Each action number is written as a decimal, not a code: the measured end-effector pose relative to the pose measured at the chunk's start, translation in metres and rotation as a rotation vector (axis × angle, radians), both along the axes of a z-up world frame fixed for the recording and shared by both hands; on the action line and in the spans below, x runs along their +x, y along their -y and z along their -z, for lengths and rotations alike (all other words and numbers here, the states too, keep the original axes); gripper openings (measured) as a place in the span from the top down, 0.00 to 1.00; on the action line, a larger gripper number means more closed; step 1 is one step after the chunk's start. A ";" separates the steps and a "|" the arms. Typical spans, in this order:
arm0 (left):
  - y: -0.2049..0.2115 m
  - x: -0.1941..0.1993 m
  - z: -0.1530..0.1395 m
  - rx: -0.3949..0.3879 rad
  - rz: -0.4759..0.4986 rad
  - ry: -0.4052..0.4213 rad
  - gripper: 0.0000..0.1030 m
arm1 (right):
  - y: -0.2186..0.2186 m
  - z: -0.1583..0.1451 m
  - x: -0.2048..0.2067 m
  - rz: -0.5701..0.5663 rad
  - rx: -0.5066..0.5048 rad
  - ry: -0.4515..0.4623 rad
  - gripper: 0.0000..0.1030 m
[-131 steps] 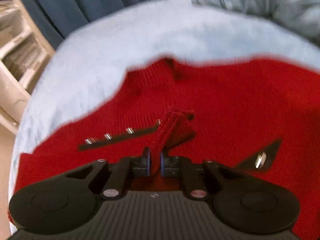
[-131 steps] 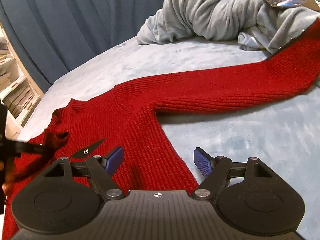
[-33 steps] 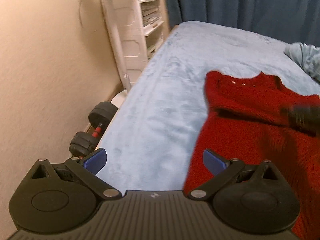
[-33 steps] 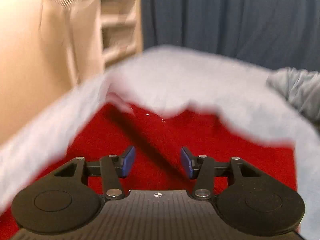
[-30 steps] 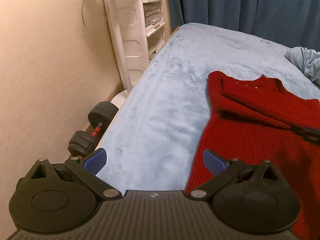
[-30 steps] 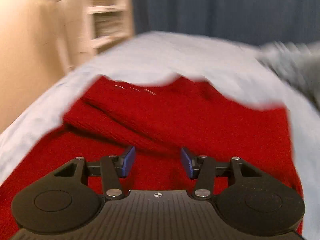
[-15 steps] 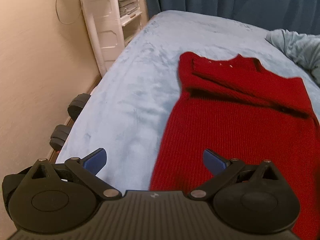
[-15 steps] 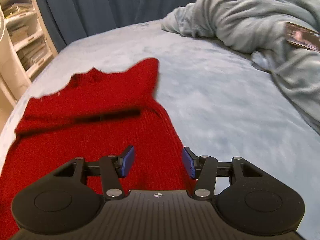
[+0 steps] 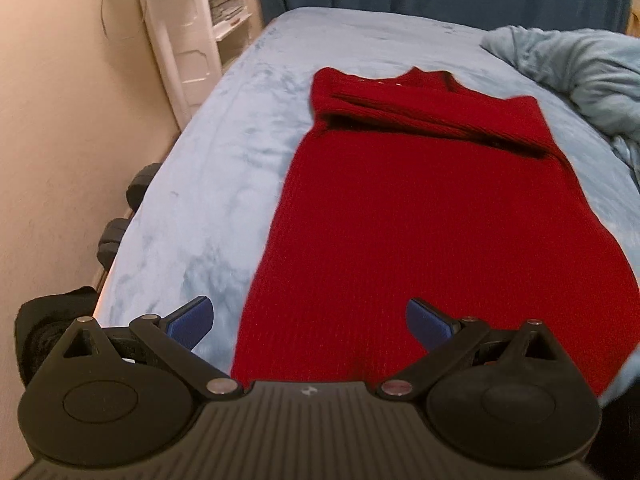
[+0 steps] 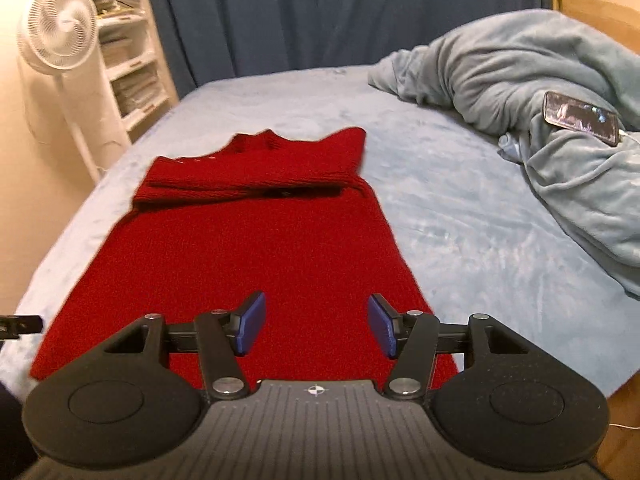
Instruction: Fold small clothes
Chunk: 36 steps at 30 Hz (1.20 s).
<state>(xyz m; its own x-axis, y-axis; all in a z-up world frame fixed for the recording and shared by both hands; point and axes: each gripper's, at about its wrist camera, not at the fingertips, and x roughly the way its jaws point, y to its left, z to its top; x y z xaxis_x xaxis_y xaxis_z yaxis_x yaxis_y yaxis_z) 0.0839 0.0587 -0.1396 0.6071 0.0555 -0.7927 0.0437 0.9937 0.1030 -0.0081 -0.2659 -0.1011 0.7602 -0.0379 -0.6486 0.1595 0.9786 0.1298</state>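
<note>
Flat on the pale blue plush bedcover (image 10: pixel 460 208) lies the red ribbed knit sweater (image 10: pixel 256 248), its body running from the near edge toward the far collar, with both sleeves already crossed over the chest in a thick band just below the neckline, so the garment reads as a narrow rectangle ready, most likely, for a bottom-to-top fold. Its hem sits nearest the cameras, which probably explains why both tools hang over that end. The left gripper (image 9: pixel 308 320) has its blue pads spread wide, one above the bedcover and one above the knit, pinching nothing. The right gripper (image 10: pixel 314 326) is parted about halfway with only red fabric showing beneath the gap; its jaws have just been opening and nothing is between them. Farther right, a rumpled grey-blue blanket (image 10: pixel 552 128) is heaped clear of the sweater, carrying a dark smartphone (image 10: pixel 580 118). To the far left stand a white pedestal fan (image 10: pixel 60 32) and white shelves (image 10: pixel 128 60) before a dark blue curtain (image 10: pixel 320 12).
</note>
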 end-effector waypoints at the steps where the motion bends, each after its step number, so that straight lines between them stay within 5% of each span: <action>1: 0.003 -0.007 -0.002 0.012 0.000 0.001 0.00 | -0.005 -0.003 -0.008 -0.006 -0.007 0.010 0.43; 13: 0.005 -0.048 -0.012 -0.001 0.012 -0.011 0.00 | -0.031 -0.016 -0.057 -0.026 -0.023 0.045 0.42; 36: 0.007 -0.018 0.021 0.028 -0.009 -0.129 0.00 | -0.006 0.020 -0.020 0.008 0.016 -0.082 0.37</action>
